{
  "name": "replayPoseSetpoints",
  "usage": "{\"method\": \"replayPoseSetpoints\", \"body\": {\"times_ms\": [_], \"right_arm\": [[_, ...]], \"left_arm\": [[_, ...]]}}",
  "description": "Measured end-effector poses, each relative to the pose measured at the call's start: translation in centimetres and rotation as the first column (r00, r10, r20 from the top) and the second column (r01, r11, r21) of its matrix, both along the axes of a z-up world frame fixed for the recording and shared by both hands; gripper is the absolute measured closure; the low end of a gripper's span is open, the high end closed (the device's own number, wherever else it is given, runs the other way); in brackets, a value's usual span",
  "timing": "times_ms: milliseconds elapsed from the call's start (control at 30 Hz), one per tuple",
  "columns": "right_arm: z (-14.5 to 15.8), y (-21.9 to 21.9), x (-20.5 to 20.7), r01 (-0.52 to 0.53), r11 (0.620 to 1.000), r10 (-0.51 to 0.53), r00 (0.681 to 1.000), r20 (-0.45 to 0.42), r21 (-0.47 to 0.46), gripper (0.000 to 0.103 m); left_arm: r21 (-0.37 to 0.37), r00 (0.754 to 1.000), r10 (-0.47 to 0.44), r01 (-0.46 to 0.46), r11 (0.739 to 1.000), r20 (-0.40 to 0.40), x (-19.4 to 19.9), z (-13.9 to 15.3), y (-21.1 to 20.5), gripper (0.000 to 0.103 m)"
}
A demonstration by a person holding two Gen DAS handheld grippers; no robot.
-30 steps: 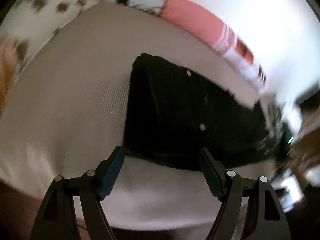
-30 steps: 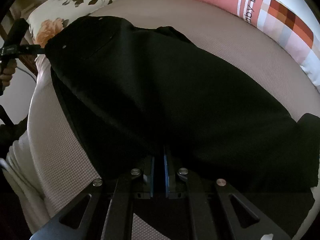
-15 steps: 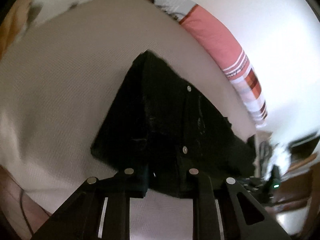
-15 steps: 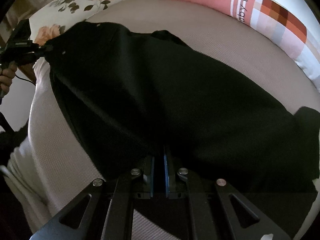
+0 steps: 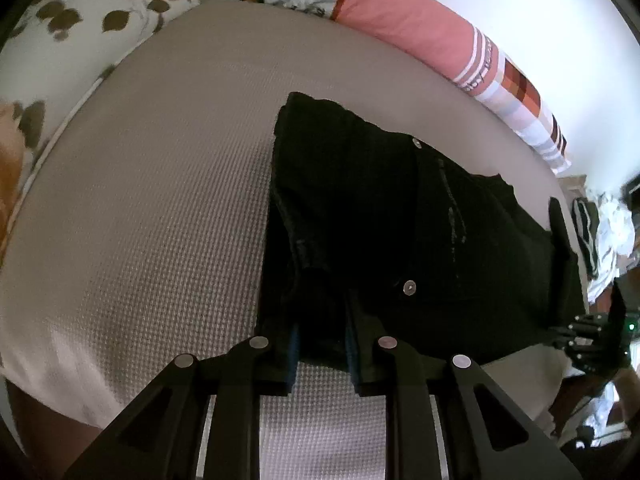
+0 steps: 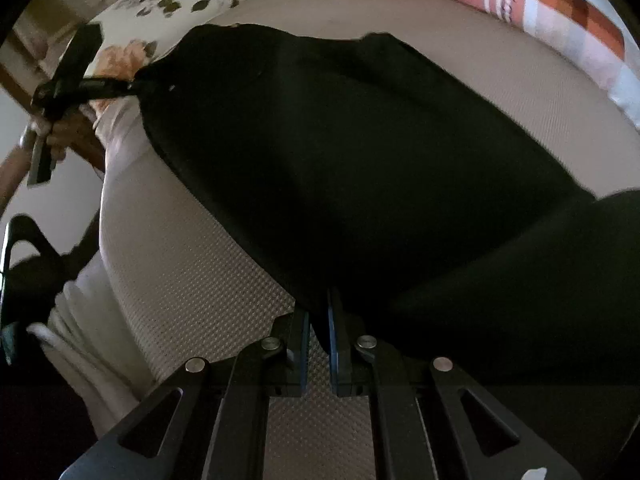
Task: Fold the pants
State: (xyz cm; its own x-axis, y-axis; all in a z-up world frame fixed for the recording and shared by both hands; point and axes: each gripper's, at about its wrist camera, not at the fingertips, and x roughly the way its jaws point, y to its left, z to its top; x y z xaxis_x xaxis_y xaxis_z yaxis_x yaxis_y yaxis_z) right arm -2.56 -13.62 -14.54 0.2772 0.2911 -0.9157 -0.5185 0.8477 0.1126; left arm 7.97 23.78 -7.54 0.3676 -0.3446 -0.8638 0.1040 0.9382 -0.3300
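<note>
Black pants lie on a beige textured bed cover. In the left wrist view their waistband end with metal buttons faces me. My left gripper is shut on the near waistband edge. In the right wrist view the pants stretch across the bed, and my right gripper is shut on their near edge. The left gripper also shows far left in the right wrist view, pinching the waistband corner. The right gripper shows at the right edge of the left wrist view.
A pink striped pillow lies along the far side of the bed by the white wall. A floral pillow sits at the far left. Clutter stands beyond the bed's right end. The bed edge drops off at the left in the right wrist view.
My left gripper went from open in front of the waistband to shut on it. The waistband corner now lifts and pulls taut. My right gripper stayed shut on the pants.
</note>
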Motion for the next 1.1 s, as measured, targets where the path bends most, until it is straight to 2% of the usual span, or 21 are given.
{"method": "replayPoseSetpoints", "body": {"times_ms": [67,100,167,233,300,333,500,567,667,800,967,1100], "right_arm": [[0.0,-0.2,0.4,0.009,1.0,-0.008,1.0,-0.02,0.022,0.096],[0.0,-0.2,0.3,0.009,1.0,-0.009,1.0,-0.022,0.022,0.096],[0.1,0.1,0.2,0.005,1.0,-0.005,1.0,-0.008,0.004,0.095],[0.2,0.3,0.1,0.01,1.0,-0.01,1.0,0.0,-0.002,0.095],[0.3,0.2,0.1,0.026,1.0,-0.026,1.0,-0.003,0.012,0.094],[0.3,0.1,0.1,0.035,0.999,-0.035,0.999,-0.004,0.023,0.093],[0.5,0.1,-0.2,0.051,0.998,-0.052,0.999,0.017,0.032,0.091],[0.7,0.2,-0.2,0.059,0.997,-0.06,0.998,0.02,0.047,0.09],[1.1,-0.3,0.2,0.075,0.995,-0.077,0.997,0.021,0.071,0.09],[1.5,-0.6,0.5,0.086,0.992,-0.089,0.996,0.03,0.088,0.09],[1.8,-0.9,0.6,0.086,0.992,-0.09,0.995,0.038,0.094,0.09],[1.9,-1.1,0.9,0.093,0.99,-0.097,0.995,0.033,0.106,0.09]], "left_arm": [[0.023,1.0,-0.005,0.004,1.0,0.02,-0.4,0.0,-0.3,0.08],[0.043,1.0,-0.002,0.001,0.999,0.026,-0.7,0.1,-0.4,0.075],[0.061,0.999,0.002,-0.005,0.998,0.048,-1.1,0.3,-0.6,0.074],[0.07,0.997,0.018,-0.023,0.997,0.069,-1.6,0.8,-0.7,0.068],[0.099,0.994,0.047,-0.056,0.994,0.094,-2.3,1.5,-0.8,0.05],[0.129,0.992,0.055,-0.069,0.989,0.11,-2.8,1.8,-0.7,0.047],[0.174,0.979,0.031,-0.066,0.982,0.2,-5.7,3.9,-1.1,0.047],[0.202,0.967,-0.03,-0.023,0.979,0.253,-7.2,5.0,-2.4,0.047],[0.244,0.937,-0.164,0.089,0.966,0.309,-8.3,6.0,-6.3,0.047],[0.26,0.875,-0.365,0.29,0.921,0.318,-8.8,5.7,-12.7,0.047],[0.256,0.805,-0.516,0.453,0.854,0.293,-8.4,3.9,-19.7,0.047],[0.259,0.759,-0.59,0.532,0.806,0.276,-8.2,2.4,-23.8,0.047]]}}
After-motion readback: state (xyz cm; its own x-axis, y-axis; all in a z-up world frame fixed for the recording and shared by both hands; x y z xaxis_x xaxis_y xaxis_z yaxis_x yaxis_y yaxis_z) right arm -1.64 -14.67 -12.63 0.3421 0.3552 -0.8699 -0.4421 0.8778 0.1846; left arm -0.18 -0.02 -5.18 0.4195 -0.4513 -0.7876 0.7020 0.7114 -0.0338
